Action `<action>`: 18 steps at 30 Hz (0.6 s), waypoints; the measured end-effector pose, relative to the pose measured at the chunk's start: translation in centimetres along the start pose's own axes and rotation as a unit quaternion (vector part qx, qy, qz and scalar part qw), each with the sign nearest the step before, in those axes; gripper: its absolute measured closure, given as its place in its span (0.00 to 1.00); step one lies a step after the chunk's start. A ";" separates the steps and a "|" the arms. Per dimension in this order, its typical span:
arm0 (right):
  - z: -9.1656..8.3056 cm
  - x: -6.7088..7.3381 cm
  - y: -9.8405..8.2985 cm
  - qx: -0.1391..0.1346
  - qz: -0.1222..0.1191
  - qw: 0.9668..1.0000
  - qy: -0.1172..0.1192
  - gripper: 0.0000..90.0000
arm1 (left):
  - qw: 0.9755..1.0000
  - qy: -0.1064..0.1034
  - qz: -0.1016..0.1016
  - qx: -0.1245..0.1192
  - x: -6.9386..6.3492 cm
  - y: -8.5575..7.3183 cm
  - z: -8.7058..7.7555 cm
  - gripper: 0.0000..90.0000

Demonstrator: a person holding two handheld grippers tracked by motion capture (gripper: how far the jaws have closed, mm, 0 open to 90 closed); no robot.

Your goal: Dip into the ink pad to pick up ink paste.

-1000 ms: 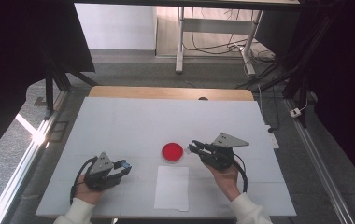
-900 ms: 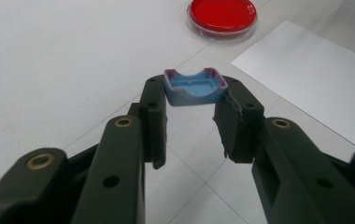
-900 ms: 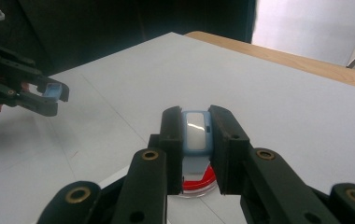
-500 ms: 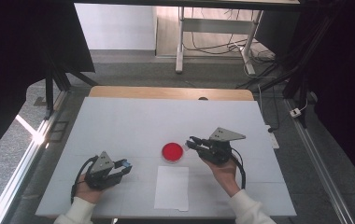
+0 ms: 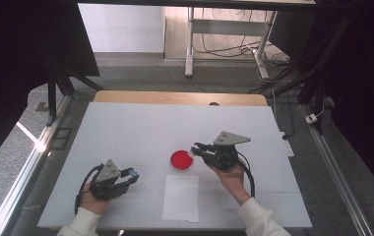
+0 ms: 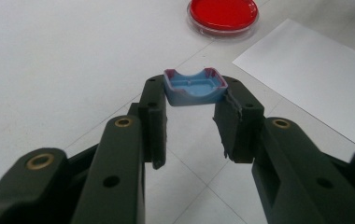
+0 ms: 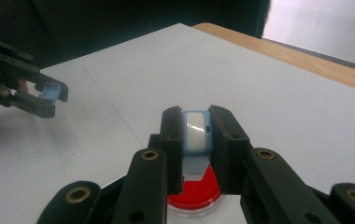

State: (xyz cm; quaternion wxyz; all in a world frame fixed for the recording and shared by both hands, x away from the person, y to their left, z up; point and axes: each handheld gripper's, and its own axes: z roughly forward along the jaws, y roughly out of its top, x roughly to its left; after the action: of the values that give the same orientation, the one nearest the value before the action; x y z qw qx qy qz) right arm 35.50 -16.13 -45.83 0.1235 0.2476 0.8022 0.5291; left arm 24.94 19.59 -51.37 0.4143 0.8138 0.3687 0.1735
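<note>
My left gripper (image 6: 195, 93) is shut on a small blue cap (image 6: 195, 87) with pinkish edges, held at its jaw tips just above the table. From above, that gripper (image 5: 126, 175) is at the front left, pointing right. My right gripper (image 7: 195, 123) is shut on a small blue-and-white piece (image 7: 195, 130), held over the near rim of a round red dish (image 7: 196, 193). In the high view the right gripper (image 5: 196, 149) points left at the dish (image 5: 181, 160). The left gripper (image 7: 49, 98) with its cap (image 7: 52, 91) also appears far left in the right gripper view.
A white sheet of paper (image 5: 181, 198) lies in front of the dish, between my hands. The white table (image 5: 140, 128) ends in a wooden strip (image 5: 175, 97) at the back. Beyond it are a grey floor, cables and a metal frame.
My right gripper has edged a little to the left, closer over the red dish. The left gripper has stayed where it was.
</note>
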 end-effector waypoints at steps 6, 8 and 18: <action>0.9 -0.3 0.5 0.003 -0.004 1.000 0.003 0.83 | 1.000 -0.002 0.001 0.001 0.0 0.0 0.1 0.72; 1.1 -0.4 0.6 0.005 -0.004 1.000 0.005 0.83 | 1.000 -0.002 0.002 0.002 0.0 0.0 0.1 0.72; 2.6 -0.4 1.1 0.023 -0.016 1.000 0.010 0.83 | 1.000 -0.003 0.002 0.003 0.0 0.0 0.2 0.72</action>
State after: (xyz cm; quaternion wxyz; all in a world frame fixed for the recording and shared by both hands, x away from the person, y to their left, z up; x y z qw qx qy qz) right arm 37.32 -13.92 -45.95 0.1184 0.2326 0.8190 0.5110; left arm 25.03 19.48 -51.49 0.4129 0.8163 0.3661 0.1708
